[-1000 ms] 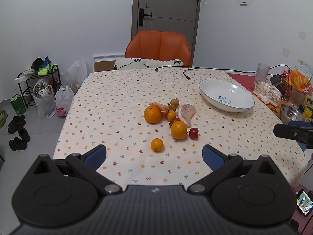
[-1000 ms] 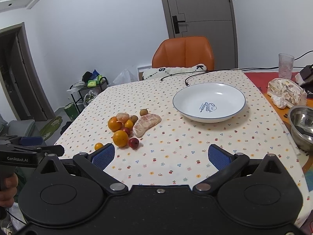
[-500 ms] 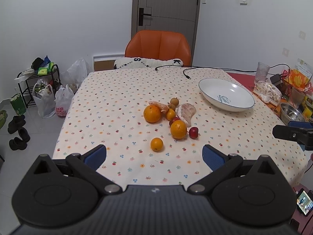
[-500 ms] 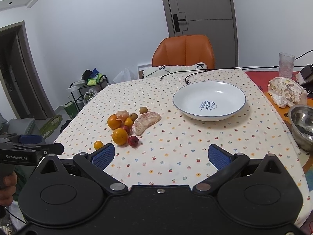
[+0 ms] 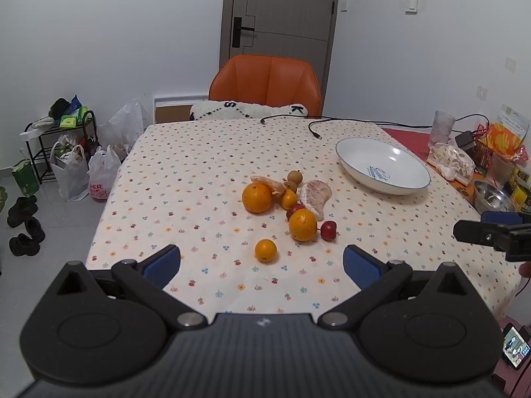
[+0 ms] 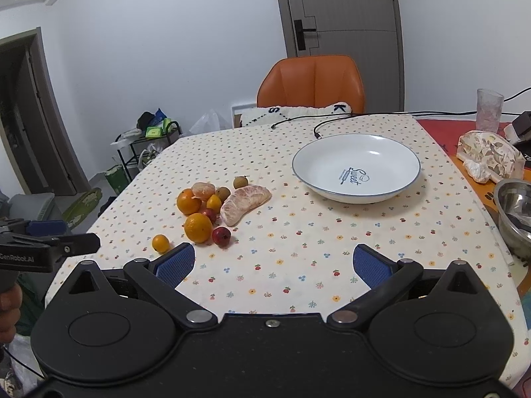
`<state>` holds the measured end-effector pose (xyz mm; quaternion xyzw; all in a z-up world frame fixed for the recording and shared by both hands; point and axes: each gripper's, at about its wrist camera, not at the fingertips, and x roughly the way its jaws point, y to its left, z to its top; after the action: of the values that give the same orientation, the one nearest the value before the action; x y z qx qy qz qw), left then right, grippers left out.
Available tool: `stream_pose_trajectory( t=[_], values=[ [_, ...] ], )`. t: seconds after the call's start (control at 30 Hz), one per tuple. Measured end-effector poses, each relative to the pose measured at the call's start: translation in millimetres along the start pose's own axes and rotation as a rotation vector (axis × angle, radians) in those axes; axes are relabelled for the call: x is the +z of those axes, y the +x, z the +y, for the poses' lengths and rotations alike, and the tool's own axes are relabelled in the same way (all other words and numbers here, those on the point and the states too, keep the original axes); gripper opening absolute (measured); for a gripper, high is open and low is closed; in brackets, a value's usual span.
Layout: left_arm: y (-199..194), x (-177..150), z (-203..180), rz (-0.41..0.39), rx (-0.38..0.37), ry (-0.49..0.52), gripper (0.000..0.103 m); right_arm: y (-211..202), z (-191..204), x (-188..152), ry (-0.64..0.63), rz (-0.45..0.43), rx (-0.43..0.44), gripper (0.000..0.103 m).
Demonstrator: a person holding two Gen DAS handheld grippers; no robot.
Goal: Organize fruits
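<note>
Your left gripper point(image 5: 261, 264) hangs over the near edge of the table point(image 5: 186, 179) with its blue pads spread wide and nothing between them, and your right gripper point(image 6: 271, 262) is the same: fingers well apart, empty, above the flowered cloth. The fruit sits in a loose cluster near the middle of the table. Closest to you is a small orange point(image 5: 265, 250), lying a little apart from the rest. Just behind it comes a bigger orange point(image 5: 302, 225) with a small red fruit point(image 5: 328, 230) right beside it on the plate side. Further back there's another large orange point(image 5: 257, 197), a peeled mandarin point(image 6: 203, 190) touching it, a small orange fruit point(image 5: 289, 198) tucked in the middle, and two brown round fruits point(image 6: 240, 182) at the far edge of the group. A big pale pink peeled pomelo segment point(image 6: 245, 204) lies flat on the cloth, on the side of the cluster nearest the plate. The white plate point(image 6: 356, 189) with the blue rim stands empty, well apart from the fruit, towards the right side of the table. A steel bowl point(image 6: 511, 219) sits at the far right edge, and an orange chair point(image 5: 265, 83) stands at the table's far end.
</note>
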<state>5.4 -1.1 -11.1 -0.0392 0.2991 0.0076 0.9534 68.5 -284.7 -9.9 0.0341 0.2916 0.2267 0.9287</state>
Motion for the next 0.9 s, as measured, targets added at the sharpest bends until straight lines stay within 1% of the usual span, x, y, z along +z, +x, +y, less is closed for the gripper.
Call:
stream_pose_trajectory(
  t=[0.17,0.3,0.53,0.7,0.9],
  values=[
    [9.1,1.8,9.6,0.001,0.002,-0.030,0.103,10.9,-0.3,1.6,0.001,0.012,0.009,0.103],
    [18.5,1.7,17.3,0.009,-0.016,-0.059,0.103,19.5,-0.7,4.4,0.009,0.013,0.016,0.103],
    [30.2,0.7,25.0,-0.002,-0.020,-0.072,0.103,35.8,-3.9,6.3,0.033,0.014,0.038,0.103],
    [40.4,-0.6,27.8,-0.004,-0.036,-0.084,0.103,48.4,-5.4,6.2,0.053,0.008,0.074,0.103],
    [55.9,-4.9,26.7,-0.004,-0.048,-0.091,0.100,61.8,-5.8,4.3,0.072,-0.003,0.111,0.102]
  ],
)
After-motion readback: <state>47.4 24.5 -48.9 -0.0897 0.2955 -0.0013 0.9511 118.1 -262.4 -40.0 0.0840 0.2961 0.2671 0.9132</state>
